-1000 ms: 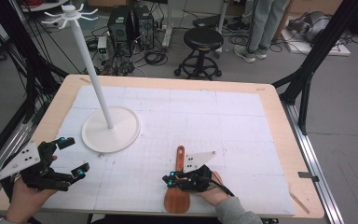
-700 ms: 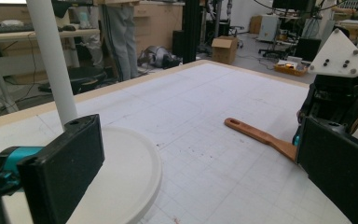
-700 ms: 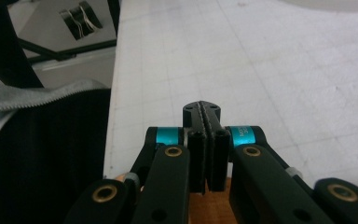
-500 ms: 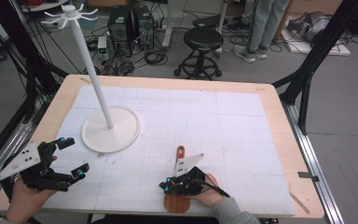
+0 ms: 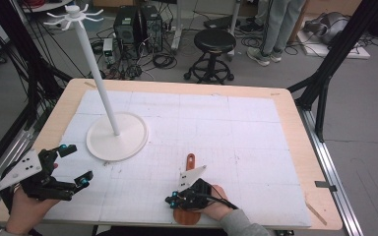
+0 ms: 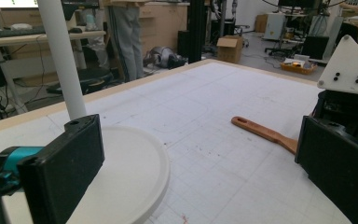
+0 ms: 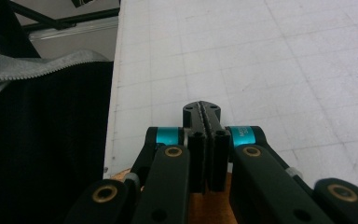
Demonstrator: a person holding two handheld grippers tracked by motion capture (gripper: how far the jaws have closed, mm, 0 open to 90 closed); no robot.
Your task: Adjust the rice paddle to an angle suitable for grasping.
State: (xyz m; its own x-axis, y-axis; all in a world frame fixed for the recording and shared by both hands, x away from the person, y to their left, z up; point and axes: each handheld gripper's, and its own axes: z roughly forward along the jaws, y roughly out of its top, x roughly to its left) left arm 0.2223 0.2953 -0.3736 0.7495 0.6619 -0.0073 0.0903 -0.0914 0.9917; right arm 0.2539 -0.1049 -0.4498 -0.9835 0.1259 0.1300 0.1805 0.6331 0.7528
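The right gripper [image 5: 173,201] has its fingers [image 7: 198,140] pressed flat together with nothing seen between them, sitting over the blade end of the wooden spatula [image 5: 189,164], which lies at the near edge of the bench [image 5: 285,105]. The spatula overhangs that edge, so a nudge from the closed fingers could likely tip it off onto the floor. The left gripper [image 5: 74,164] hangs with fingers spread and empty beside the white stand [image 5: 115,135], too far off to catch it.
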